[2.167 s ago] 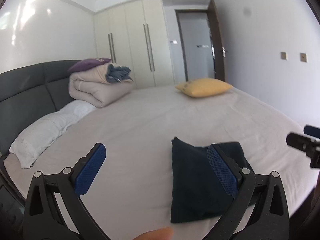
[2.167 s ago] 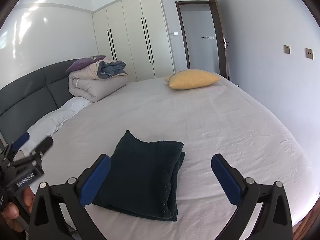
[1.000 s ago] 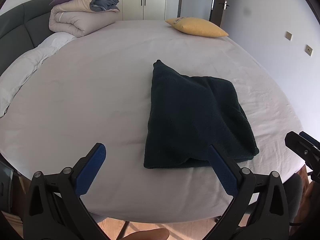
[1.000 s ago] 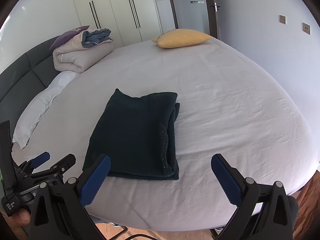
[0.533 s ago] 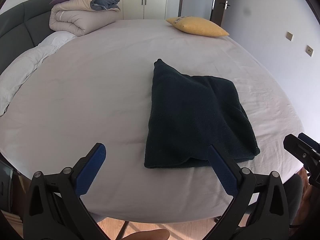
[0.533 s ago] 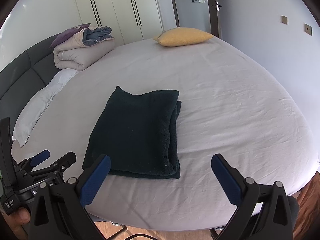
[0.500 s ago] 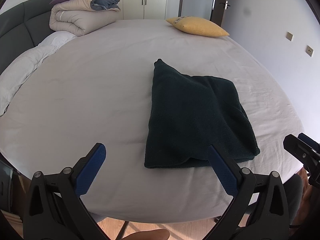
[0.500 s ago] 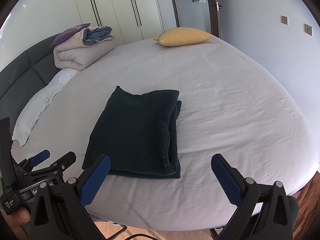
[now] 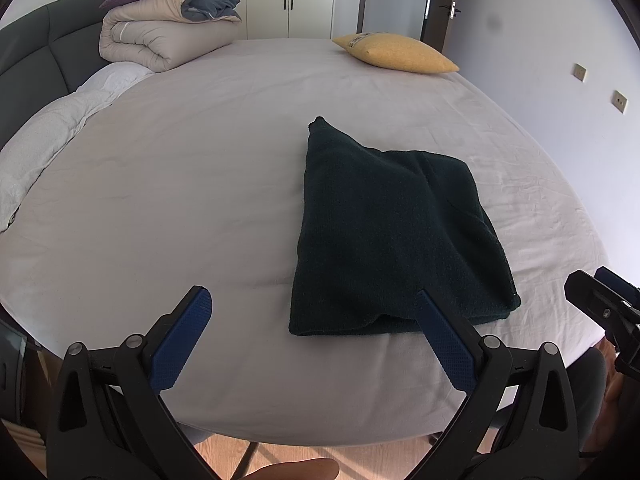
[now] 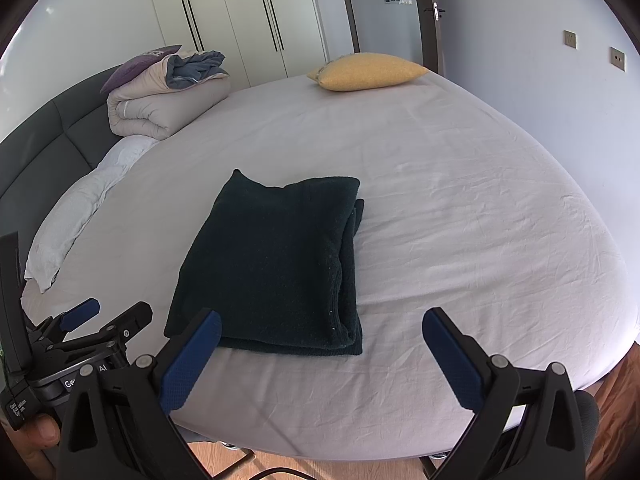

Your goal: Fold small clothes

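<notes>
A dark green knit garment point(image 9: 392, 236) lies folded into a thick rectangle on the white bed sheet point(image 9: 180, 184), near the bed's front edge. Its stacked layers show along the right side of the garment point(image 10: 276, 264) in the right wrist view. My left gripper point(image 9: 312, 312) is open, held back over the front edge, its right fingertip overlapping the garment's near hem in view. My right gripper point(image 10: 320, 332) is open too, just short of the garment's near right corner. Neither holds anything. The left gripper point(image 10: 104, 320) also shows at the lower left of the right wrist view.
A yellow pillow point(image 9: 400, 54) lies at the far side, a rolled beige duvet point(image 9: 160, 38) with a purple cushion at the far left, a white pillow point(image 10: 72, 216) by the dark headboard point(image 9: 28, 60). Wardrobe doors point(image 10: 248, 16) and a door stand behind. Wooden floor point(image 9: 312, 456) below.
Since 2.2 s ago both grippers have drawn back and tilted down, so the whole garment and the bed's front edge show. Little has moved in the last second.
</notes>
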The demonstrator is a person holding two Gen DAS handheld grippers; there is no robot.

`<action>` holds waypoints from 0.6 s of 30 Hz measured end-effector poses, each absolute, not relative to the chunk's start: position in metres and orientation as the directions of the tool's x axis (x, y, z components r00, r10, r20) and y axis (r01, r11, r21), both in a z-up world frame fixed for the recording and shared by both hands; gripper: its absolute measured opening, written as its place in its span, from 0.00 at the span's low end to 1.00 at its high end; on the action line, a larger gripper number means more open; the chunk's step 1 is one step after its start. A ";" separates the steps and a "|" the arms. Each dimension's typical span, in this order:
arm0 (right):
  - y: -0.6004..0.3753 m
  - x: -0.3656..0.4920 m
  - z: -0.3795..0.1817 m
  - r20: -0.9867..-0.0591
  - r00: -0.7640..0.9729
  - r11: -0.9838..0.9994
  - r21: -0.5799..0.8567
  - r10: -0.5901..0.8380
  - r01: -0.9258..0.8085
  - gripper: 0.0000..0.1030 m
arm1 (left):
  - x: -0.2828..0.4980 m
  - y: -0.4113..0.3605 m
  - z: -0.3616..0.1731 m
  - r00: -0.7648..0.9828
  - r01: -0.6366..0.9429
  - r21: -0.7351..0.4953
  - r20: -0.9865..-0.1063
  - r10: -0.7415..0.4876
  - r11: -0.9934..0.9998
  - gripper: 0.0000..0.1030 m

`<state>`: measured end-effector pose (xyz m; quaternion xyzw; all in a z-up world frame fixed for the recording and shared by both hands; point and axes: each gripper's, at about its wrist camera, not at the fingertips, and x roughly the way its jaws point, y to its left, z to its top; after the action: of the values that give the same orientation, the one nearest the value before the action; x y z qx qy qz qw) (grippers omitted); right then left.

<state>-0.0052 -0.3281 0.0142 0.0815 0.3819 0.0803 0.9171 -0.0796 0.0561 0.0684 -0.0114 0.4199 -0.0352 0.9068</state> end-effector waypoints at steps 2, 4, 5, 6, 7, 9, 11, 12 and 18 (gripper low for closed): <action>-0.328 -0.005 0.014 -0.688 0.695 0.974 0.210 0.211 -0.087 1.00 | -0.079 0.056 0.068 0.645 0.054 -0.050 -0.761 -0.074 0.997 1.00; -0.327 -0.005 0.014 -0.689 0.694 0.974 0.209 0.210 -0.087 1.00 | -0.080 0.056 0.068 0.644 0.055 -0.051 -0.761 -0.074 0.997 1.00; -0.327 -0.005 0.013 -0.689 0.693 0.974 0.210 0.211 -0.087 1.00 | -0.080 0.056 0.068 0.645 0.054 -0.050 -0.761 -0.074 0.997 1.00; -0.327 -0.005 0.013 -0.689 0.693 0.974 0.210 0.211 -0.088 1.00 | -0.080 0.056 0.068 0.644 0.055 -0.051 -0.761 -0.075 0.997 1.00; -0.327 -0.005 0.013 -0.689 0.693 0.974 0.210 0.211 -0.087 1.00 | -0.080 0.056 0.068 0.644 0.055 -0.051 -0.761 -0.075 0.997 1.00; -0.327 -0.005 0.013 -0.689 0.693 0.974 0.209 0.211 -0.088 1.00 | -0.080 0.056 0.068 0.644 0.054 -0.053 -0.761 -0.075 0.997 1.00; -0.327 -0.005 0.013 -0.689 0.694 0.974 0.210 0.210 -0.087 1.00 | -0.080 0.056 0.067 0.645 0.054 -0.051 -0.761 -0.074 0.997 1.00; -0.327 -0.005 0.013 -0.689 0.693 0.974 0.210 0.211 -0.088 1.00 | -0.080 0.056 0.068 0.645 0.054 -0.052 -0.761 -0.074 0.997 1.00; -0.327 -0.005 0.013 -0.689 0.693 0.974 0.210 0.211 -0.087 1.00 | -0.080 0.056 0.067 0.644 0.053 -0.052 -0.762 -0.074 0.997 1.00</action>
<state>-0.0050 -0.3270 0.0133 0.0806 0.3831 0.0814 0.9166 -0.0801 0.0559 0.0669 -0.0124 0.4205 -0.0350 0.9065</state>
